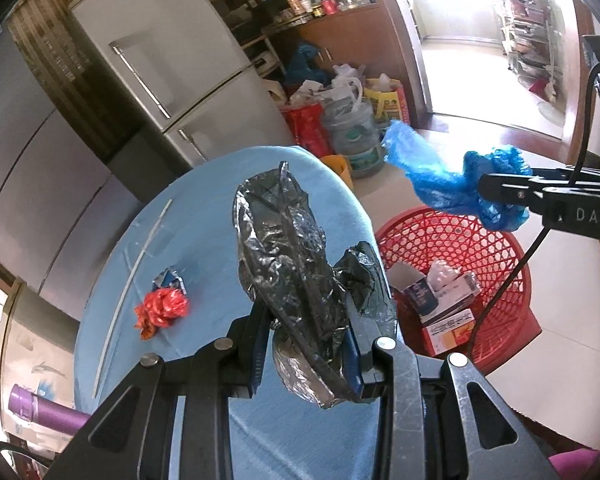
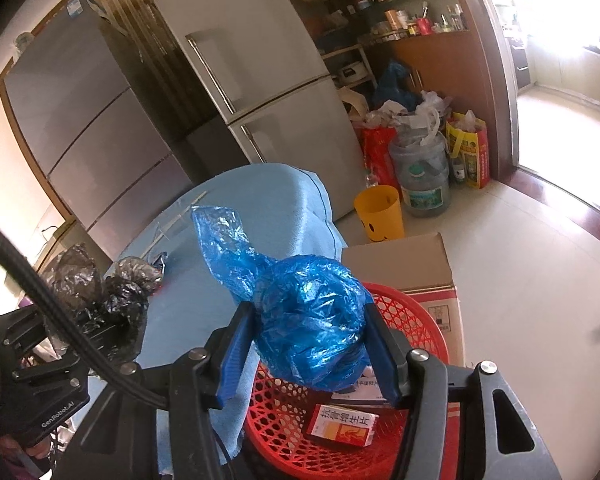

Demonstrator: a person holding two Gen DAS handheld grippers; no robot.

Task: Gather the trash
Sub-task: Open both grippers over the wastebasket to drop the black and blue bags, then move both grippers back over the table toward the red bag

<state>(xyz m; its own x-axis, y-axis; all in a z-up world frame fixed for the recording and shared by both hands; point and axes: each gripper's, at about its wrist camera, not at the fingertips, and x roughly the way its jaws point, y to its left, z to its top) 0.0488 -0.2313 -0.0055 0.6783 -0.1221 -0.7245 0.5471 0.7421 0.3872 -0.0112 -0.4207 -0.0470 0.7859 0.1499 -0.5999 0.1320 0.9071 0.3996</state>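
the left claw [image 1: 306, 344] is clenched on a crumpled silver foil wrapper [image 1: 288, 264] above the blue-clothed bench [image 1: 204, 220]; the right claw [image 2: 310, 354] grips a crinkled blue plastic bag [image 2: 300, 312] (over the red lattice plastic basket [image 2: 416, 328]).

My right gripper [image 2: 310, 344] is clamped on a crumpled blue plastic bag [image 2: 300, 312], held above the red mesh basket [image 2: 416, 320]. In the basket I see an orange-red medicine box [image 2: 342, 426]. A cardboard box [image 2: 404, 260] sits just behind the basket. Light blue cloth-covered table [image 2: 268, 208] to the left. My left gripper [image 2: 100, 320] at the left edge grips crinkled silvery-black foil wrap [image 2: 100, 280]. Yellow smiley bin [image 2: 380, 214] on the floor beyond.
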